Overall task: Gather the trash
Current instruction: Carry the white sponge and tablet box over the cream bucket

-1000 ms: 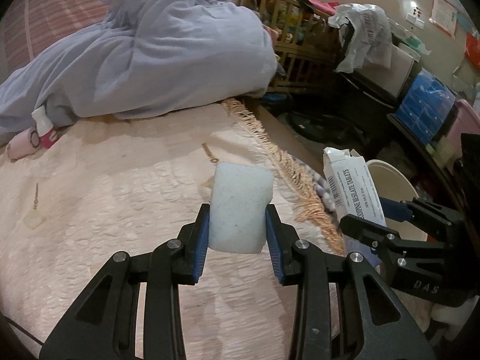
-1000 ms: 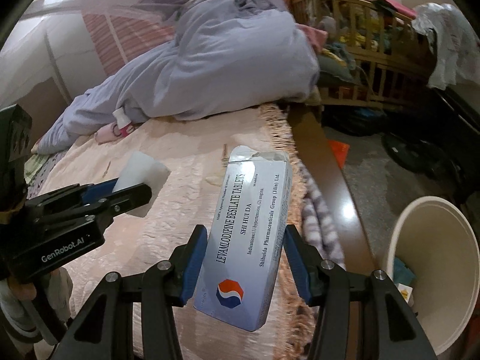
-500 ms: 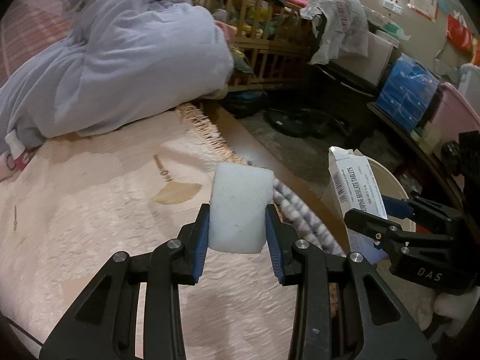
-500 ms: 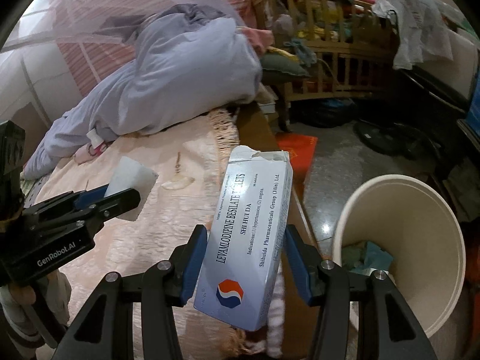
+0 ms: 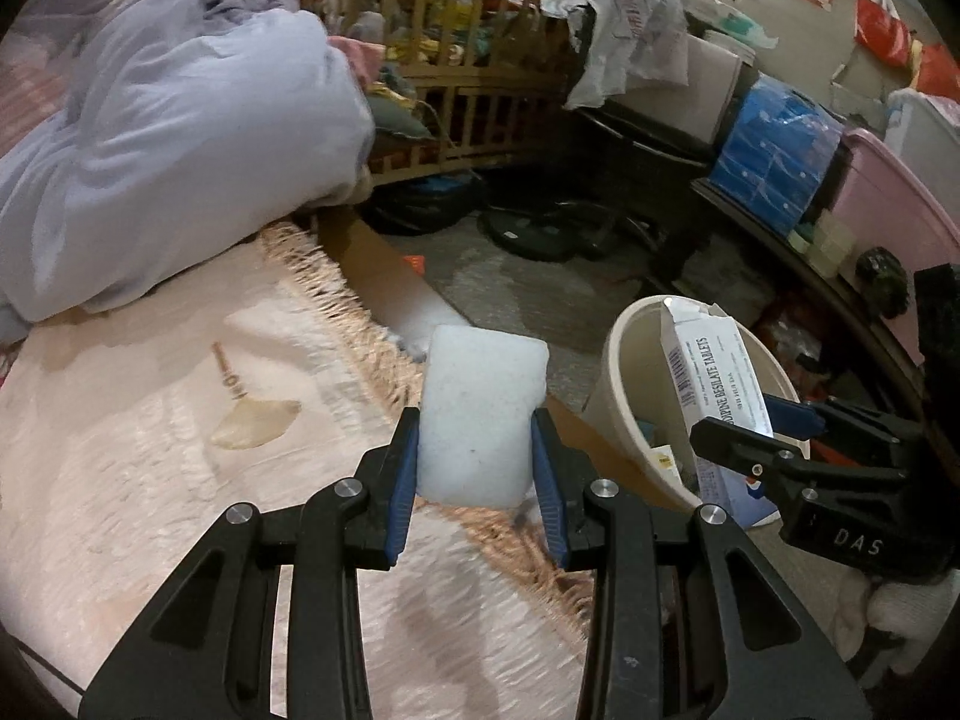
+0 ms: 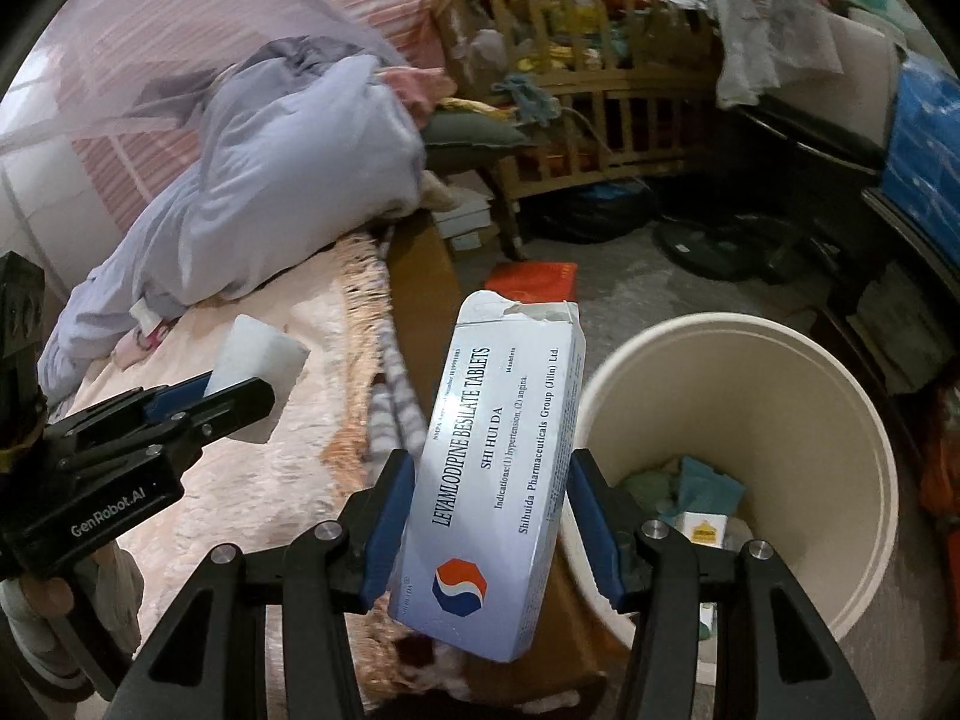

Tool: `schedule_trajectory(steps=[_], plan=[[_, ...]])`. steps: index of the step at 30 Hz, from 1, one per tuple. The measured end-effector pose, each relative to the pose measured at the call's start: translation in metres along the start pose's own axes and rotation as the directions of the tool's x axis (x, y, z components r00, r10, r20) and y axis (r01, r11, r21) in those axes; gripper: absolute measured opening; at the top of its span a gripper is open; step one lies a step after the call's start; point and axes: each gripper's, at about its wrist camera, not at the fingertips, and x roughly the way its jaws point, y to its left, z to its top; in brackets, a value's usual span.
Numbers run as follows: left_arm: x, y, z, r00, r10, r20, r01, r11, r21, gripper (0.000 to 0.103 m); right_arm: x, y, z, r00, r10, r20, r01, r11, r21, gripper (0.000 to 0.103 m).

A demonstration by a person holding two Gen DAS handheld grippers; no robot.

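My left gripper (image 5: 474, 468) is shut on a white foam block (image 5: 483, 414) and holds it above the fringed edge of the pink bedspread (image 5: 120, 468). My right gripper (image 6: 492, 516) is shut on a white tablet box (image 6: 498, 468) printed "Levamlodipine Besilate Tablets", held upright just left of a cream waste bin (image 6: 828, 372). The bin holds some scraps. In the left wrist view the box (image 5: 714, 384) stands over the bin's rim (image 5: 618, 360), with the right gripper (image 5: 762, 438) at the right. In the right wrist view the foam block (image 6: 255, 360) and left gripper (image 6: 228, 396) are at the left.
A lilac quilt (image 5: 168, 138) is heaped on the bed. A small flat yellowish scrap (image 5: 255, 426) lies on the bedspread. A wooden crib (image 6: 600, 96), blue boxes (image 5: 780, 144) and dark clutter surround the grey floor (image 5: 540, 288). A red packet (image 6: 534, 279) lies on the floor.
Both grippers have swung right, off the bed toward the floor. The bin has come into fuller view and sits closer to the box and the foam block.
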Motion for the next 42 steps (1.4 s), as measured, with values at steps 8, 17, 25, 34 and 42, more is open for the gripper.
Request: schedule_trajectory(steps=[8, 17, 25, 34, 42], plan=[[0.018, -0.026, 0.011, 0.998, -0.061, -0.016, 0.061, 0.998, 0.025, 0.033, -0.005, -0.033, -0.003, 0.999, -0.039, 0.006, 0.039, 0.997, 0.062, 0.051], [0.039, -0.056, 0.021, 0.993, -0.113, -0.034, 0.115, 0.991, 0.065, 0.033, -0.005, -0.066, -0.008, 0.997, -0.075, -0.001, 0.075, 0.989, 0.126, 0.051], [0.056, -0.075, 0.027, 0.99, -0.131, -0.053, 0.136, 0.986, 0.093, 0.033, -0.004, -0.088, -0.014, 0.995, -0.095, -0.007, 0.095, 0.98, 0.174, 0.051], [0.071, -0.089, 0.031, 0.986, -0.152, -0.07, 0.158, 0.982, 0.105, 0.033, -0.006, -0.105, -0.019, 0.993, -0.115, -0.013, 0.115, 0.97, 0.216, 0.051], [0.086, -0.1, 0.033, 0.982, -0.162, -0.094, 0.171, 0.98, 0.104, 0.033, -0.008, -0.116, -0.024, 0.99, -0.137, -0.015, 0.137, 0.963, 0.231, 0.051]])
